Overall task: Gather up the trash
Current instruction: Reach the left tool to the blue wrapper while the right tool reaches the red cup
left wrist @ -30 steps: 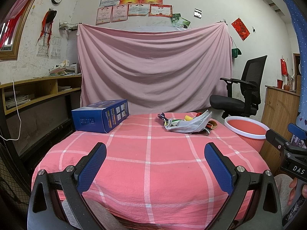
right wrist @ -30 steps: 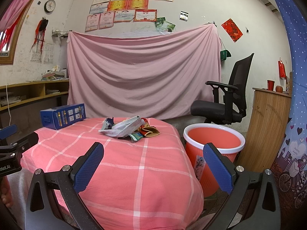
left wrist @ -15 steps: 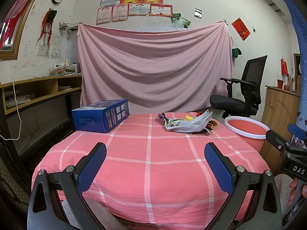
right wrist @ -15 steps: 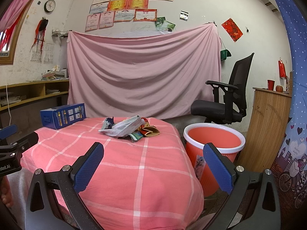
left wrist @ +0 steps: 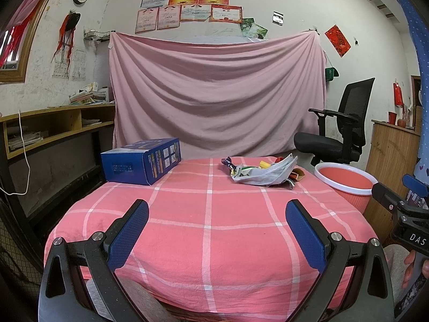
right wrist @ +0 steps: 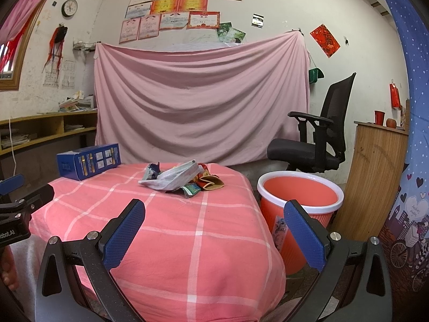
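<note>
Both grippers wait wide open at the near edge of the counter, and the trash lies at the far side.

The left gripper (left wrist: 216,218) and the right gripper (right wrist: 214,218) are spread wide and hold nothing. The trash pile (left wrist: 264,171) of wrappers and a grey bag lies well ahead of them, near the far right edge of the counter (left wrist: 209,230) with the pink checked cloth. Between grippers and pile the cloth is bare. A blue box (left wrist: 142,161) stands at the far left corner. The orange bin (right wrist: 299,201) stands on the floor just beside the right edge of the counter, below the pile.
</note>
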Demonstrator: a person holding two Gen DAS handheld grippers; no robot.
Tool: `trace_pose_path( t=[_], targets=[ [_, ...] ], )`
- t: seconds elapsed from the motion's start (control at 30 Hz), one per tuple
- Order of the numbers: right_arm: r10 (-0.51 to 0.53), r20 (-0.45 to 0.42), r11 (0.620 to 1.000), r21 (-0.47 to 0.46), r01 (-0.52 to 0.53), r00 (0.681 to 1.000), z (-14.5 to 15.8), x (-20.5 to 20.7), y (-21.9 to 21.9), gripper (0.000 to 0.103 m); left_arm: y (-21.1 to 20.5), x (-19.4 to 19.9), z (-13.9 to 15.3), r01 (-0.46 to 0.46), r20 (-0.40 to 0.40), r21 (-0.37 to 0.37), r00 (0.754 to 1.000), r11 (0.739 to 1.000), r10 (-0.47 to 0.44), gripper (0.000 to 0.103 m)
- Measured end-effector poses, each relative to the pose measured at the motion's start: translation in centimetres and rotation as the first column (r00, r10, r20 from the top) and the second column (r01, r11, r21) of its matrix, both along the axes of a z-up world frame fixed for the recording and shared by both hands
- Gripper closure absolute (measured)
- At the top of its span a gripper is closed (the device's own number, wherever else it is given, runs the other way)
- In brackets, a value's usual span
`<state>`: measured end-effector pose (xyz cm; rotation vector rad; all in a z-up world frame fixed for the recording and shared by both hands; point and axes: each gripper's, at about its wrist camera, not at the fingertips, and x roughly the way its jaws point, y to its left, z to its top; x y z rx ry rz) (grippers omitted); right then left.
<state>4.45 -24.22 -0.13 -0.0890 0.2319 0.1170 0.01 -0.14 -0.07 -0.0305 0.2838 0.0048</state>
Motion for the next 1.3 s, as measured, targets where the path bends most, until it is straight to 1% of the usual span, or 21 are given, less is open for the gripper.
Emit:
trace_pose_path(
  t=[0.13, 0.17, 0.33, 0.5, 0.67, 0.73, 0.93, 1.1, 1.17, 1.3],
  targets=[
    [0.001, 0.004, 1.000, -0.001, -0.001, 1.000, 0.1, -0.1, 0.1, 0.000, 0.2, 0.1, -0.5, -0.007, 0.003, -0.002, 1.000, 1.000, 0.007, 0.003],
    [0.003, 0.004, 1.000, -0.001, -0.003, 1.000, -0.6, 0.1, 0.5, 0.000, 0.3, 0.0, -0.5, -0.010, 0.005, -0.003, 1.000, 1.000, 0.010, 0.003],
    [0.003, 0.008, 1.000, 0.005, -0.003, 1.000, -0.7, 0.0, 0.6, 0.000, 0.4, 0.3, -0.2, -0.014, 0.009, -0.019, 1.000, 1.000, 0.014, 0.003],
    [0.012, 0.015, 1.000, 0.026, -0.012, 1.000, 0.2, -0.1, 0.0, 0.000, 0.3, 0.6, 0.7, -0.023, 0.050, -0.017, 0.998, 1.000, 0.024, 0.003],
    [0.009, 0.054, 0.999, 0.044, -0.011, 0.998, 1.4, 0.1, -0.3, 0.000, 0.3, 2.1, 1.8, -0.034, 0.068, -0.038, 0.997, 0.999, 0.037, 0.003],
    [0.010, 0.073, 0.999, 0.031, -0.012, 0.997, 1.9, 0.3, -0.3, 0.000, 0.2, 3.0, 2.2, -0.037, 0.074, -0.042, 0.996, 0.998, 0.040, 0.003],
    [0.023, 0.135, 1.000, -0.013, -0.021, 0.991, 3.3, 2.8, -0.5, 0.000, -0.3, 7.2, 3.3, -0.028, 0.087, -0.048, 0.996, 0.998, 0.032, 0.003],
    [0.013, 0.184, 1.000, -0.020, -0.009, 0.983, 4.7, 7.1, -1.2, 0.000, -0.2, 11.7, 3.9, -0.024, 0.096, -0.058, 0.995, 0.998, 0.029, 0.003],
    [0.007, 0.196, 1.000, -0.018, -0.004, 0.981, 4.8, 8.8, -1.5, 0.000, 0.0, 13.6, 4.0, -0.029, 0.097, -0.059, 0.995, 0.998, 0.035, 0.003],
    [0.014, 0.199, 1.000, -0.026, -0.009, 0.980, 4.9, 12.6, -1.8, 0.000, 0.4, 17.4, 4.1, -0.038, 0.087, -0.053, 0.995, 0.998, 0.042, 0.003]
  ],
)
